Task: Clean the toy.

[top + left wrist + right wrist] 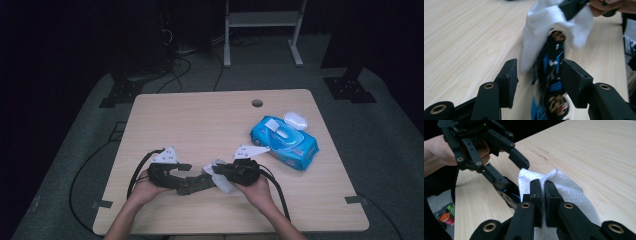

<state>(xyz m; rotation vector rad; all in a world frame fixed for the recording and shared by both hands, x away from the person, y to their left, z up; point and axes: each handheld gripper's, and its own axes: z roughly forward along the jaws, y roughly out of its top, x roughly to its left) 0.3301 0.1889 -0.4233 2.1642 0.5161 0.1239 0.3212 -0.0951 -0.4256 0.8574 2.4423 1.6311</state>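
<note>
A slim dark object (550,62) with blue and white markings lies between the jaws of my left gripper (539,80). It rests against the right pad (574,80), and a gap separates it from the left pad (510,80), so this gripper is open. My right gripper (543,192) is shut on a white wipe (569,187), which is draped over the far end of the dark object (509,195). In the high view the left gripper (192,177) and right gripper (217,175) meet tip to tip near the table's front edge, with the wipe (223,185) between them.
A blue pack of wet wipes (284,141) lies at the right of the wooden table (200,120), with a small white case (295,120) behind it. A round hole (257,103) sits near the far edge. Cables trail from both grippers off the front.
</note>
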